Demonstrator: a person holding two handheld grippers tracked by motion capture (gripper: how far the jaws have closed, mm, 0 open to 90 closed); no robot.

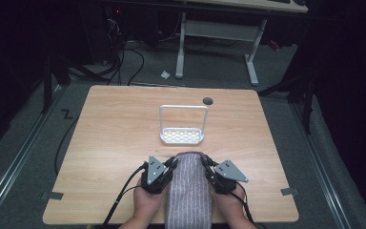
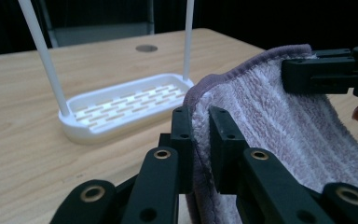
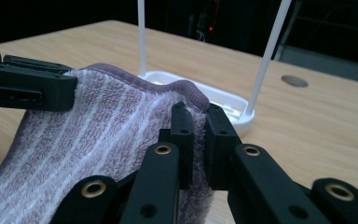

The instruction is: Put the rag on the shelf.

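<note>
High view: left hand-held gripper (image 1: 172, 163) and right hand-held gripper (image 1: 207, 165) each clamped on striped purple terry towel (image 1: 189, 191) corners; lifting step, next likely drape over white wire-frame rack (image 1: 182, 136).

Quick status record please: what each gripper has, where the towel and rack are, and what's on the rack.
left gripper: shut on towel, left corner of its far edge
right gripper: shut on towel, right corner of its far edge
towel: near table edge, far end lifted between the grippers
rack: white, mid-table, beyond the towel
rack bar: bare
</note>
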